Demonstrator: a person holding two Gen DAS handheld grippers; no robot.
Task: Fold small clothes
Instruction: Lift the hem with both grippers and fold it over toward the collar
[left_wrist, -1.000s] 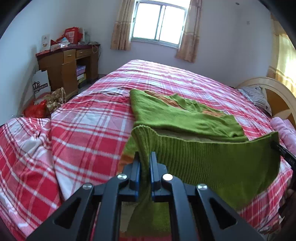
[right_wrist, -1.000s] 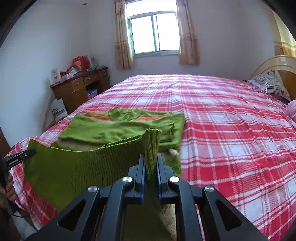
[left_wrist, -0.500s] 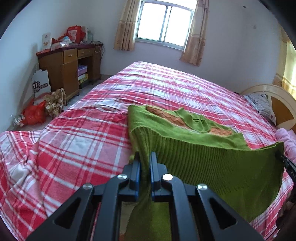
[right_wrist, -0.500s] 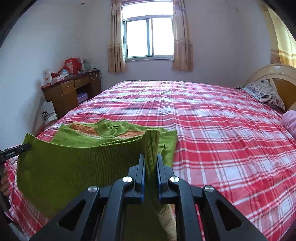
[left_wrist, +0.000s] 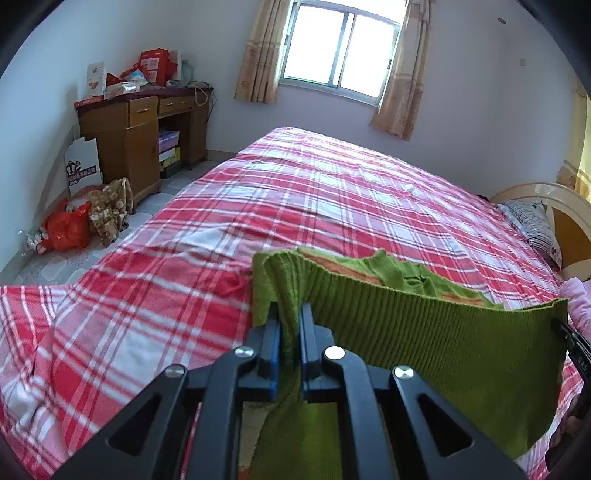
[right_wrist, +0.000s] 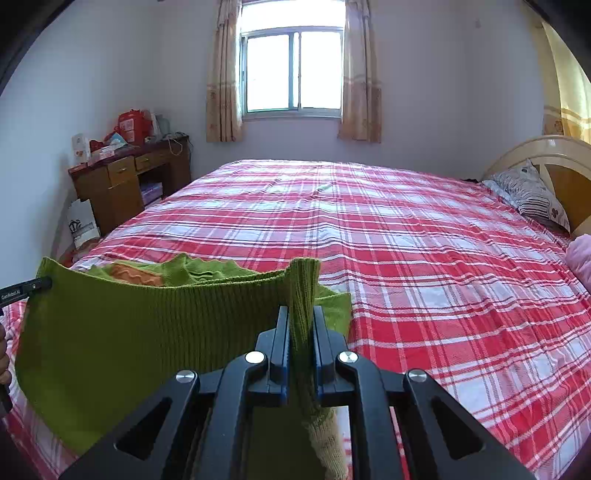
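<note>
While the room sets the limits of the work — a window (right_wrist: 293, 72) with curtains on the far wall, a wooden desk (left_wrist: 136, 136) to the left, a headboard (right_wrist: 557, 173) and pillow (right_wrist: 532, 199) to the right — the working surface is the bed (right_wrist: 424, 258), covered by a red plaid sheet and free of obstacles beyond the garment

The green sweater (left_wrist: 424, 332) lies at the near edge of the bed, collar end flat on the sheet and pointing toward the window; its ribbed hem is raised and stretched crosswise between the two tools, so the long axis of the held edge runs left to right

The left gripper (left_wrist: 290, 339) is clenched on the left hem corner; the right gripper (right_wrist: 301, 332) is clenched on the right hem corner

Neither hand is nearer: both stand level at the hem, with the collar straight ahead of them. Judged from this, the fold requires carrying the hem forward over the body, both ends advancing equally to keep the edge square
</note>
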